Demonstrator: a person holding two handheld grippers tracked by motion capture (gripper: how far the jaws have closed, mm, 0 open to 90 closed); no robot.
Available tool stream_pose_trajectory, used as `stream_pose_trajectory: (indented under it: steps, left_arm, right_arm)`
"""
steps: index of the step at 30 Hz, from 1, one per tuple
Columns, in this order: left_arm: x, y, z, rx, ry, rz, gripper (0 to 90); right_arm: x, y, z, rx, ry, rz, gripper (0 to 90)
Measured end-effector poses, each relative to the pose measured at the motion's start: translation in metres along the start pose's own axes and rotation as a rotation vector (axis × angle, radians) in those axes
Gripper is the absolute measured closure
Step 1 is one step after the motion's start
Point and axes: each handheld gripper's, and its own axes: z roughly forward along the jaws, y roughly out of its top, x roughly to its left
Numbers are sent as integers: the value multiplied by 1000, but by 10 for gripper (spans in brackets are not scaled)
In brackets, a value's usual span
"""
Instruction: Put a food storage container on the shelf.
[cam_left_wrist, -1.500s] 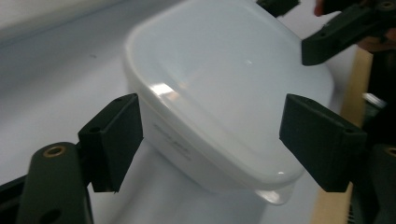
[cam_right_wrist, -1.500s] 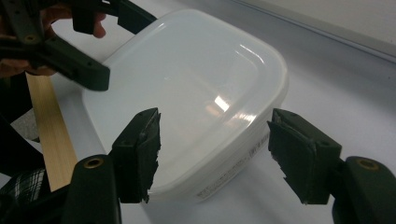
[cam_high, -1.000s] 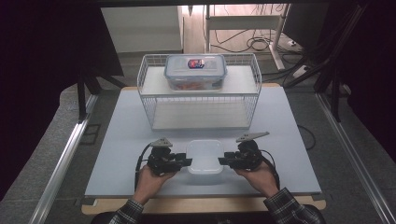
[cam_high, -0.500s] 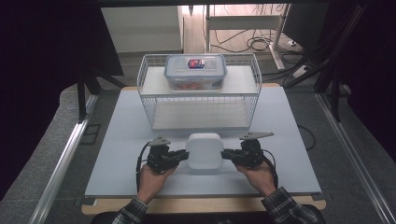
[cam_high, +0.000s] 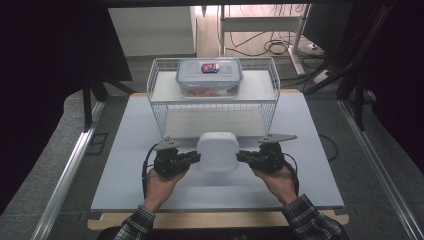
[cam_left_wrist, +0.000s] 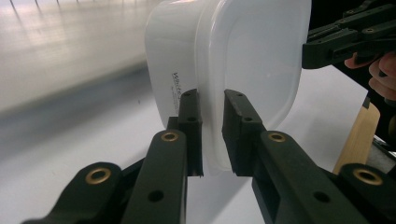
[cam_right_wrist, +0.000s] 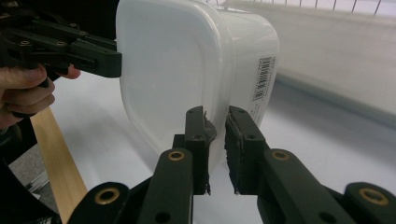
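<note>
A white translucent plastic tub (cam_high: 217, 151) without a lid hangs tipped on its side just above the table, its base facing up toward the high view. My left gripper (cam_high: 196, 156) is shut on the tub's rim (cam_left_wrist: 212, 140) from the left, and its jaws have just been closing on that rim. My right gripper (cam_high: 241, 156) pinches the rim on the opposite side (cam_right_wrist: 215, 126), and its jaws have also just been closing with the rim between them. The tub (cam_left_wrist: 252, 56) fills the left gripper view, with the right gripper (cam_left_wrist: 345, 42) behind it. A barcode label shows on the tub (cam_right_wrist: 173, 60) wall.
A white wire rack (cam_high: 272, 95) stands at the back of the white table top (cam_high: 125, 165), with a lidded clear food box (cam_high: 209, 75) on top of it. A wooden strip (cam_high: 215, 219) runs along the near edge. Dark curtains and cables lie beyond.
The tub lay flat between the grippers a second ago. It has since been tipped up on its side and lifted slightly, both grippers holding its rim.
</note>
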Motion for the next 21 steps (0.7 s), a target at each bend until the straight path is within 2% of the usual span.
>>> stream_pose_trajectory:
  steps: [8,21]
  left_arm:
    - [-3,28,-14,-37,23,48,783]
    - [-5,70,-35,-87,63,96,784]
  right_arm:
    - [6,29,-11,-35,-14,-53,793]
    - [10,74,-20,-81,-13,-91,793]
